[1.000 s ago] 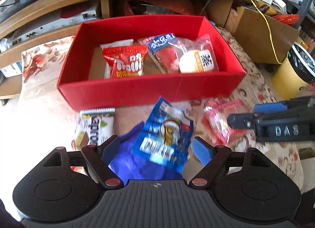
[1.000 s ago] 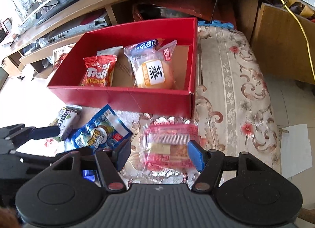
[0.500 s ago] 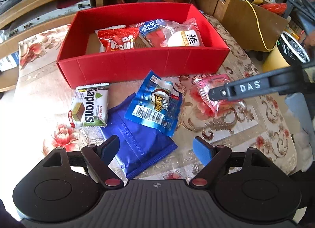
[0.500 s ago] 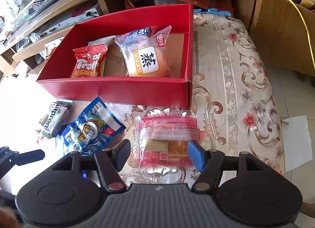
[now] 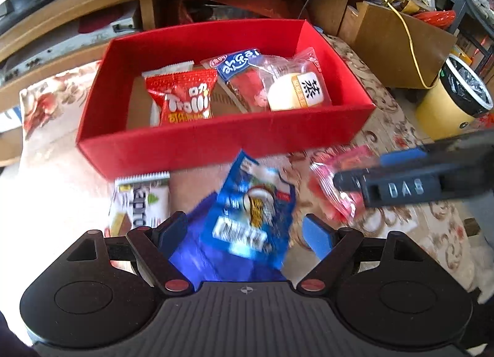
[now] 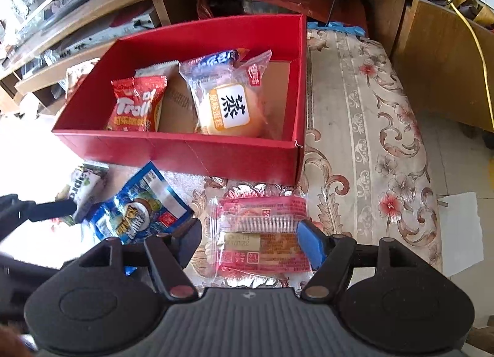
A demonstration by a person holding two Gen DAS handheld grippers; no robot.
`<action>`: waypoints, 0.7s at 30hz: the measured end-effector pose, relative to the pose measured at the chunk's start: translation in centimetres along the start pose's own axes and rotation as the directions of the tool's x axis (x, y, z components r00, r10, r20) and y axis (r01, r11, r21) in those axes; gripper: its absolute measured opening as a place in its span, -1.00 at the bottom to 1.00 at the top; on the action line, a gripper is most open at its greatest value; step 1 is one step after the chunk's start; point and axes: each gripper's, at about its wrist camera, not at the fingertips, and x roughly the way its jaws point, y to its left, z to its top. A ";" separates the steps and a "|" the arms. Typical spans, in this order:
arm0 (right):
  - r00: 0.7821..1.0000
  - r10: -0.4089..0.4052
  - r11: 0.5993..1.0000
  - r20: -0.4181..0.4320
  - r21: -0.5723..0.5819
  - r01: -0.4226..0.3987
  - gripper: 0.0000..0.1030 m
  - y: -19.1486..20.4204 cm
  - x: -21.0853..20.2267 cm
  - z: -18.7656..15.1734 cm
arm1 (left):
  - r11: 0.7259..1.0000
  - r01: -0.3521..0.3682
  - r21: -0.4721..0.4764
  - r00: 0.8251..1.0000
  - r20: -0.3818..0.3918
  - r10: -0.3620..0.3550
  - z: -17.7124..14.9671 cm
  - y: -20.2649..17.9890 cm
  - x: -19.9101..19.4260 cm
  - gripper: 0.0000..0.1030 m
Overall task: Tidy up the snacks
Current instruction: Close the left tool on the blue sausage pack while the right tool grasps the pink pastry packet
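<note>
Lying on the floral cloth (image 6: 364, 147) before the red cardboard box (image 5: 216, 147): crinkly blue packet (image 5: 250, 218) between the spread fingers of the left gripper (image 5: 245, 232); clear pink-banded cake wrapper (image 6: 262, 233) between the spread fingers of the right gripper (image 6: 248, 238). Showing only in the left view: yellow cylindrical bin (image 5: 447, 110).

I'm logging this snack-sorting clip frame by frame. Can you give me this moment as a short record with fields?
box: red box on the patterned cloth
in box: Trolli bag, bun, blue-labelled pack
outside box: blue bag, pink pack, Kaprons pack, all in front of the box
left gripper: jaws open, blue bag between them
right gripper: jaws open, either side of pink pack
beside cloth: yellow bin
</note>
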 end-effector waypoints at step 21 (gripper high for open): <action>0.998 -0.045 0.996 -0.048 -0.084 0.040 0.32 -1.3 1.3 -0.5 | 0.988 -0.014 0.157 0.998 -0.066 0.025 0.1 -3.4 4.2 0.49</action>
